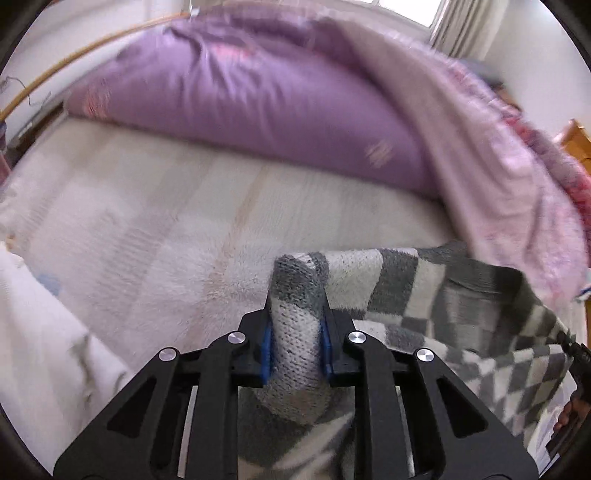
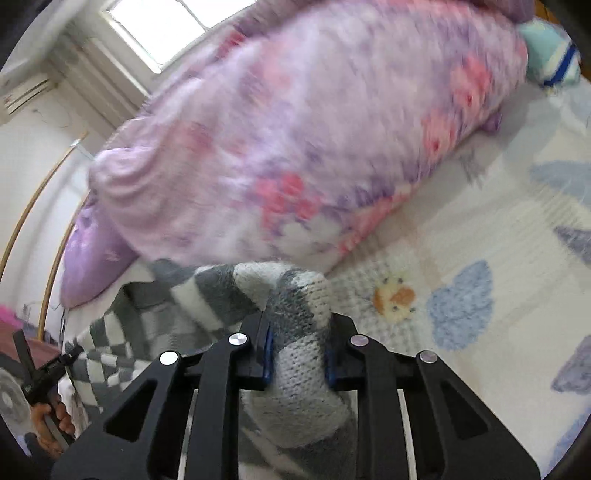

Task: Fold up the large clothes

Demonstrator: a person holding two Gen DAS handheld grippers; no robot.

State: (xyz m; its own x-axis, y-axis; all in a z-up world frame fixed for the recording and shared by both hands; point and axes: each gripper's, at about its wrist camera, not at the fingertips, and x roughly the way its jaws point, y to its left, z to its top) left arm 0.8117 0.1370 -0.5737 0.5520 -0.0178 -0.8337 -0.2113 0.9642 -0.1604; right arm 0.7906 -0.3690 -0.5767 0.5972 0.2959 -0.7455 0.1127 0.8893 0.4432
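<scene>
A grey and white checkered knit garment (image 1: 436, 295) hangs stretched between my two grippers above the bed. My left gripper (image 1: 297, 332) is shut on a bunched corner of it, and the cloth runs off to the right. My right gripper (image 2: 297, 339) is shut on another bunched corner of the garment (image 2: 207, 295), and the cloth runs off to the left. The other hand-held gripper shows at the edge of each view, small and dark (image 1: 576, 354) (image 2: 44, 373).
A white fluffy bed sheet (image 1: 155, 221) lies below. A purple duvet (image 1: 240, 96) and a pink floral quilt (image 2: 314, 129) are heaped at the far side. A sheet with blue prints (image 2: 480, 258) lies right. A window (image 2: 162, 22) is behind.
</scene>
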